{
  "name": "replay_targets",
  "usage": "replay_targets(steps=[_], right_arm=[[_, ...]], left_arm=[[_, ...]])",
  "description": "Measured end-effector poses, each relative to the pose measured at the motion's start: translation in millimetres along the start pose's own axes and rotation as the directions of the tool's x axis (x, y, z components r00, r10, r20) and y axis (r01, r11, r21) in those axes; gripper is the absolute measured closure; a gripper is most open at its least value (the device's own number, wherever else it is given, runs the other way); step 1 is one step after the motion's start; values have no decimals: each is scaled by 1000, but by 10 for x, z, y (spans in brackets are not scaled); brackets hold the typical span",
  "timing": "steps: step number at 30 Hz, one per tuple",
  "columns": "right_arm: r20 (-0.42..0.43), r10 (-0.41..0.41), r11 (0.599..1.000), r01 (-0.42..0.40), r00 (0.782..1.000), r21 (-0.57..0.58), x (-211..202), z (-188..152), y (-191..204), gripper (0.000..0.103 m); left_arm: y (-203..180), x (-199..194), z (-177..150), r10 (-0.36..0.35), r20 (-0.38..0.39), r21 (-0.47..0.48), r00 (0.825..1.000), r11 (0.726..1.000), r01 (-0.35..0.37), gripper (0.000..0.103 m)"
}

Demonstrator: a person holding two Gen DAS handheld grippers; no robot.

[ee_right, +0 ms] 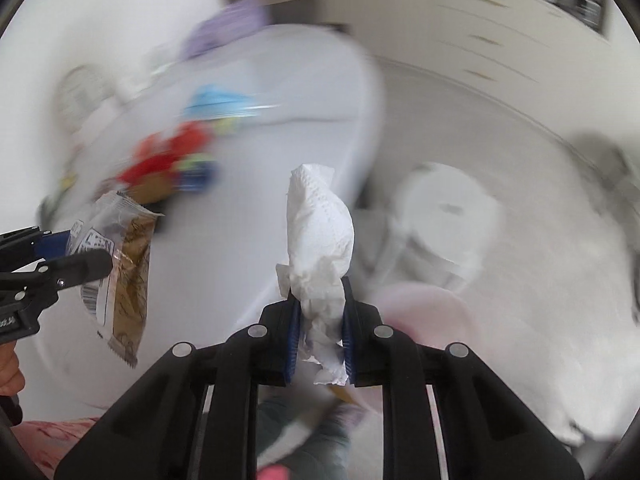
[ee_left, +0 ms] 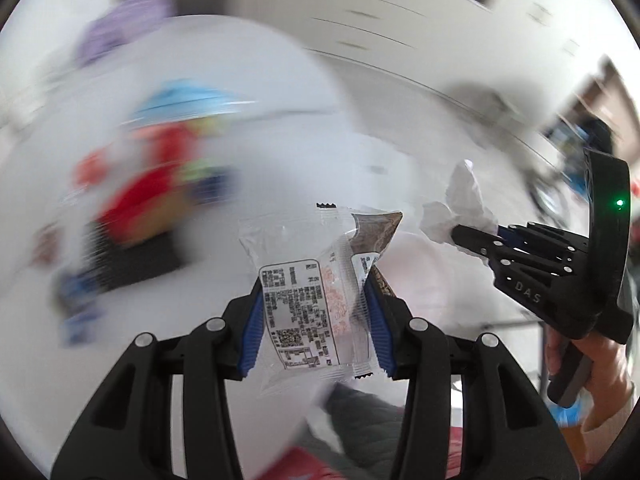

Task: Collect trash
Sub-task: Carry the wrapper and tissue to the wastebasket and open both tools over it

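Note:
My left gripper [ee_left: 314,292] is shut on a clear snack wrapper [ee_left: 298,304] with a printed label, and a brown foil wrapper [ee_left: 376,232] is pinched along with it. Both hang above the white table [ee_left: 240,184]. My right gripper [ee_right: 320,292] is shut on a crumpled white tissue [ee_right: 320,224] that sticks up past its fingertips. In the left wrist view the right gripper [ee_left: 460,234] holds the tissue [ee_left: 464,196] at the right, gripped by a hand [ee_left: 600,360]. The right wrist view shows the left gripper [ee_right: 88,256] with the wrappers [ee_right: 128,264] at the left edge.
The background is motion-blurred. A heap of red, blue and green packets [ee_right: 172,164] lies on the table [ee_right: 240,240], with a purple item [ee_right: 228,28] behind it. A white round container [ee_right: 444,208] stands on the pale floor to the right of the table edge.

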State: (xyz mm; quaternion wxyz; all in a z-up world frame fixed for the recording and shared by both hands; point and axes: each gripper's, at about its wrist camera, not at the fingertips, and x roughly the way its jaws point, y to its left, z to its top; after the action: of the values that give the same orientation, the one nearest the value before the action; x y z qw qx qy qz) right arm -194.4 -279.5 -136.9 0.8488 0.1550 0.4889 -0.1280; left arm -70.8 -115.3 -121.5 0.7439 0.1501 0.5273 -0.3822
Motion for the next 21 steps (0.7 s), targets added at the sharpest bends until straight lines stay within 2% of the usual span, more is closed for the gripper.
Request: replay_targets(steps=[2, 4, 7, 8, 12, 16, 21], right_arm=[[-6, -72, 996, 72, 997, 52, -148, -116, -363, 83], [-14, -101, 987, 102, 995, 121, -266, -262, -743, 82], [-22, -128, 978, 130, 992, 164, -369, -428, -1120, 82], [-27, -132, 977, 134, 991, 166, -382, -460, -1195, 82], [-34, -117, 976, 122, 993, 180, -408, -617, -1505, 82], [-40, -82, 979, 88, 996, 182, -321, -582, -1483, 82], [-49, -24, 988, 32, 998, 152, -199, -548, -1433, 80]], left_arm=[[-425, 252, 106, -50, -42, 64, 998, 997, 52, 58], [-777, 507, 180, -91, -91, 108, 992, 989, 100, 58], [-1145, 839, 227, -110, -153, 149, 982, 980, 133, 58], [-1292, 1008, 223, -93, -187, 162, 978, 979, 125, 58], [-1518, 1329, 196, -69, -264, 164, 962, 980, 115, 44], [-1606, 1286, 164, -54, -255, 140, 965, 986, 92, 24], [-1401, 1077, 244, -27, -219, 83, 975, 995, 46, 20]])
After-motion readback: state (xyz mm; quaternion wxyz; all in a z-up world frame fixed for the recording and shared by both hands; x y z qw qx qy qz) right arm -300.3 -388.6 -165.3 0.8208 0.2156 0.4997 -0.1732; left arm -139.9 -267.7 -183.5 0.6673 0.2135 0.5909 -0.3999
